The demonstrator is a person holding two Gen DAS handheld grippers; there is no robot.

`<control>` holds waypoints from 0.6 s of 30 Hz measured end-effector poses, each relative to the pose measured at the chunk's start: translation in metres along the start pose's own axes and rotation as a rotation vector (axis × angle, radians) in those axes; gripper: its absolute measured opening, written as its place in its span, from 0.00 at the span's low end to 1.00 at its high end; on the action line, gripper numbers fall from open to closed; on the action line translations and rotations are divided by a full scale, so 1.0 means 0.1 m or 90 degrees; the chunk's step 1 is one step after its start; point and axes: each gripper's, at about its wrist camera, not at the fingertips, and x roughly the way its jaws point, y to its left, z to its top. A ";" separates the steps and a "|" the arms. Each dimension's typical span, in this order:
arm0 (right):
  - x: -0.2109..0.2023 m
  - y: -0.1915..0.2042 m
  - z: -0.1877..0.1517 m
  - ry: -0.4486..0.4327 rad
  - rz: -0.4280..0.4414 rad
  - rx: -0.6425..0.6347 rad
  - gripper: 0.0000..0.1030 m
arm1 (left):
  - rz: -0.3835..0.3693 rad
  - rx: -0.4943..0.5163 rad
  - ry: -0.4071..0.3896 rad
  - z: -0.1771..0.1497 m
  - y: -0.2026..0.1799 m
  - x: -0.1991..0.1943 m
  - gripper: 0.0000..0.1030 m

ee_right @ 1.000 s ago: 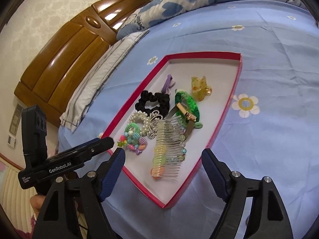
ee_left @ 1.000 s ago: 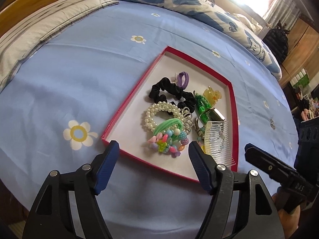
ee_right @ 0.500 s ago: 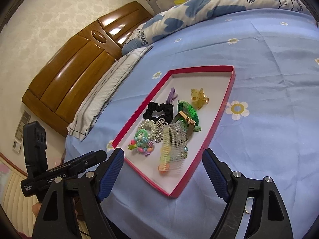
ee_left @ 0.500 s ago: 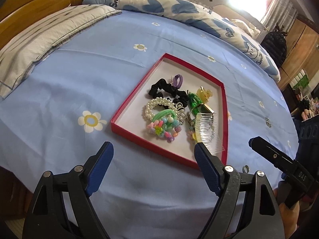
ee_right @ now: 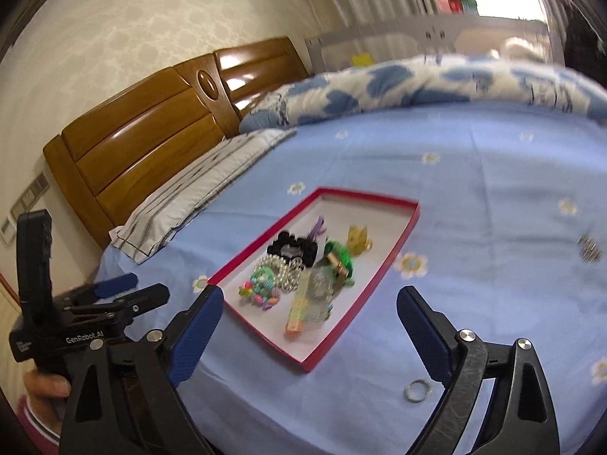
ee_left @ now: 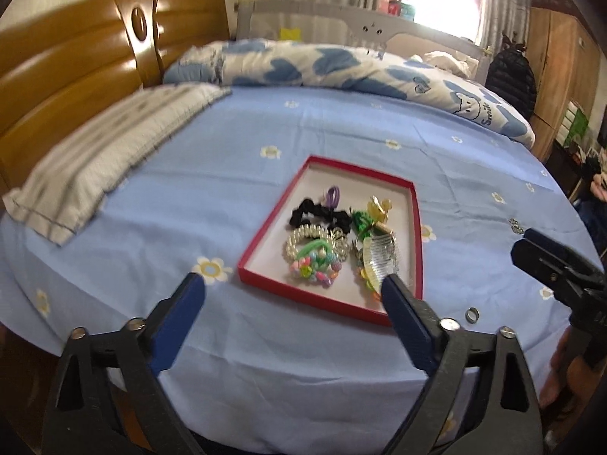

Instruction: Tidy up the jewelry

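A red-rimmed tray [ee_left: 264, 227] [ee_right: 368, 195] lies on the blue flowered sheet. It holds a black scrunchie [ee_left: 318, 212], a pearl bracelet [ee_left: 303, 237], a colourful bead bracelet [ee_left: 315, 269], a clear comb [ee_left: 381, 256] and a yellow claw clip [ee_left: 379, 204]. A small silver ring [ee_left: 472, 315] [ee_right: 417, 390] rests on the sheet outside the tray's near right corner. My left gripper [ee_left: 292, 284] and right gripper [ee_right: 311, 295] hover above the bed's near edge, short of the tray. The jaws of both are opening, with nothing between them.
A striped pillow [ee_left: 102, 151] and a wooden headboard [ee_left: 76, 76] lie to the left, with a blue-and-white duvet [ee_left: 341, 64] along the far side. Another small silvery piece [ee_right: 589, 249] sits on the sheet right of the tray. A hand [ee_right: 45, 386] holds the left gripper's handle.
Both grippers have risen and drawn back from the tray, which now looks smaller and farther off. Their jaws stand wider. The ring on the sheet has come into view.
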 end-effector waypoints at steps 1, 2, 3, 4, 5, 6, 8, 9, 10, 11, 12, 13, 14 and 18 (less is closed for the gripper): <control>-0.06 0.03 0.02 -0.008 -0.006 -0.013 0.94 | 0.006 0.004 -0.007 -0.01 -0.01 -0.02 1.00; -0.11 0.05 0.03 -0.016 -0.014 -0.027 0.97 | 0.012 0.007 -0.013 -0.02 -0.02 -0.04 1.00; -0.14 0.07 0.02 -0.023 -0.021 -0.036 0.99 | 0.015 0.009 -0.015 -0.04 -0.03 -0.04 1.00; -0.18 0.09 0.01 -0.029 -0.025 -0.043 0.99 | 0.019 0.010 -0.011 -0.07 -0.03 -0.02 1.00; -0.20 0.08 -0.01 -0.032 -0.023 -0.045 0.99 | 0.023 0.011 -0.005 -0.10 -0.03 0.00 1.00; -0.20 0.07 -0.04 -0.031 -0.022 -0.045 0.99 | 0.025 0.009 0.006 -0.14 -0.03 0.04 1.00; -0.16 0.05 -0.13 -0.019 -0.025 -0.039 0.99 | 0.021 0.004 0.017 -0.21 -0.02 0.09 1.00; -0.13 0.04 -0.17 -0.012 -0.026 -0.035 0.99 | 0.024 0.001 0.026 -0.25 -0.01 0.11 1.00; -0.11 0.03 -0.23 -0.004 -0.025 -0.030 0.99 | 0.025 0.001 0.030 -0.28 -0.01 0.13 1.00; -0.06 0.02 -0.28 0.007 -0.026 -0.024 0.99 | 0.026 0.002 0.034 -0.32 -0.01 0.15 1.00; -0.04 0.01 -0.33 0.012 -0.027 -0.021 0.99 | 0.029 0.003 0.037 -0.35 -0.02 0.15 1.00; -0.02 0.00 -0.37 0.017 -0.027 -0.020 0.99 | 0.031 0.004 0.040 -0.39 -0.03 0.16 1.00; 0.01 0.00 -0.42 0.022 -0.029 -0.020 0.99 | 0.029 0.004 0.043 -0.41 -0.03 0.17 1.00; 0.04 -0.01 -0.53 0.034 -0.034 -0.016 0.99 | 0.029 0.009 0.042 -0.51 -0.09 0.15 1.00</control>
